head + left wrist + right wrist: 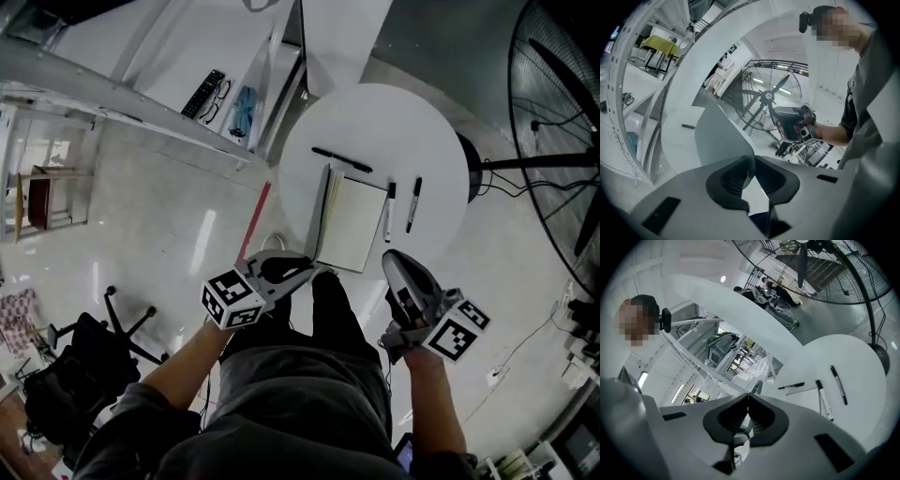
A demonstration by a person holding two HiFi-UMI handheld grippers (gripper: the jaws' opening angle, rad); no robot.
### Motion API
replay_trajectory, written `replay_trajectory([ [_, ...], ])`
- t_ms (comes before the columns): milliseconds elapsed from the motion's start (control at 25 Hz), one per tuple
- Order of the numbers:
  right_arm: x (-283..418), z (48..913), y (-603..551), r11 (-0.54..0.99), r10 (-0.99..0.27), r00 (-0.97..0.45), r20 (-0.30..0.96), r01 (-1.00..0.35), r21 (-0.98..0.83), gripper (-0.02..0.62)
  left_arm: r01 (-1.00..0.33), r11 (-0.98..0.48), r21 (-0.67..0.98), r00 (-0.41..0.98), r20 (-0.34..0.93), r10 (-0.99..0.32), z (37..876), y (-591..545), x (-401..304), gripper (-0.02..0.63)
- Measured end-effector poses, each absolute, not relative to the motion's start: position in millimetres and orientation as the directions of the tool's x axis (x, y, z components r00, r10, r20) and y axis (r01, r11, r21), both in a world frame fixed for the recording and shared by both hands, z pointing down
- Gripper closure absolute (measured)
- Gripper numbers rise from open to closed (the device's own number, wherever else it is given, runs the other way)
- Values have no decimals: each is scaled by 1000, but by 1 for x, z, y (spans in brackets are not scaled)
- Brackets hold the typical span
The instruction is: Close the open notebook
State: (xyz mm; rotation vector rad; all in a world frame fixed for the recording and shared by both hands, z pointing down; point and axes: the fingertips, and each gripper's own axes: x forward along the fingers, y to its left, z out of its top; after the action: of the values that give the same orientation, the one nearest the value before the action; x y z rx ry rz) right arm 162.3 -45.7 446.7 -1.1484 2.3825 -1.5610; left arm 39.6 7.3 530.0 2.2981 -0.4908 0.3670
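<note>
Head view. Round white counter (pixel 427 131).
- Notebook (pixel 354 223) lies open toward the counter's 6 o'clock edge. The right page is flat and blank.
- Its grey cover (pixel 324 211) stands nearly upright along the spine side, at 9 o'clock of the page.
- Black pen (pixel 341 159) lies at 12 o'clock of the notebook, just apart from it.
- White marker (pixel 389 211) lies along the page's 3 o'clock edge. Black marker (pixel 412 204) lies just beyond it, roughly parallel.
- Large floor fan (pixel 562 122) stands off the counter at 3 o'clock.

Left gripper (pixel 309 272) is at 7 o'clock of the notebook, with its tip at the cover's near corner. In its own view the jaws (pixel 753 158) are narrow and their tips are pinched on the cover's edge. The grey sheet rises away from them.

Right gripper (pixel 389 255) is at 5 o'clock of the notebook, at the counter's near rim and not touching the page. In its own view the jaw tips (pixel 748 395) meet with nothing between them. The notebook and all three pens lie ahead of it.
</note>
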Motion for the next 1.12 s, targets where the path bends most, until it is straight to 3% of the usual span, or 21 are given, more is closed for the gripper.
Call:
replay_trajectory([
  [1120, 294, 492, -3, 12, -741, -565, 362, -551, -834, 574, -351, -677, 647, 868, 496, 24, 599, 21, 160, 540],
])
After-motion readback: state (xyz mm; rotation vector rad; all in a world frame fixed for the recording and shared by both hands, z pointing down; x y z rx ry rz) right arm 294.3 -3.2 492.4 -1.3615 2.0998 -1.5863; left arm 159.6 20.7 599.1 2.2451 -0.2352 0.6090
